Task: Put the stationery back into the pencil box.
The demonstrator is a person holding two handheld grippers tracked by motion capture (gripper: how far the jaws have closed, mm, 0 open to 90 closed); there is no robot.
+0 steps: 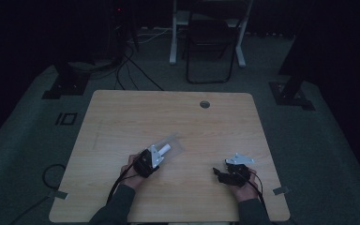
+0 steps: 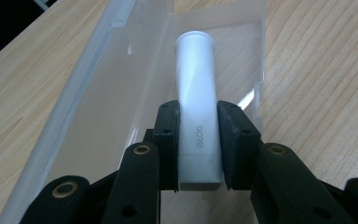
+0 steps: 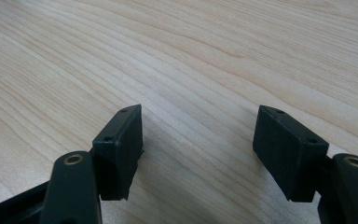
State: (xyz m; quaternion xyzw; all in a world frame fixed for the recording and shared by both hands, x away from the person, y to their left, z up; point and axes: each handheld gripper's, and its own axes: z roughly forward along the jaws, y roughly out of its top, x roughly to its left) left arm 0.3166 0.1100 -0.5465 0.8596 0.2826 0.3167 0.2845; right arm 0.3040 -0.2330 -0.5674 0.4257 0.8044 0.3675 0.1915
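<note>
Left fingers: the black pads (image 2: 168,135) of the left gripper (image 2: 198,140) press on both sides of a white tube (image 2: 196,98) and hold it tight.
Right fingers: the pads (image 3: 121,144) of the right gripper (image 3: 200,140) stand wide apart, with nothing between them.
Table: a big wooden table (image 1: 122,117) with a small round hole (image 1: 205,104) near its far edge.
Left gripper from above: it sits near the front of the table, left of the middle (image 1: 151,159).
Right gripper from above: it rests low over bare wood, well apart from the left one (image 1: 232,172).
Clear box: a see-through plastic box (image 2: 98,88) lies open on the table, just past the left gripper.
White tube: it lies in the clear box, its round end pointing away from the gripper. The small word GLOO is on it.
</note>
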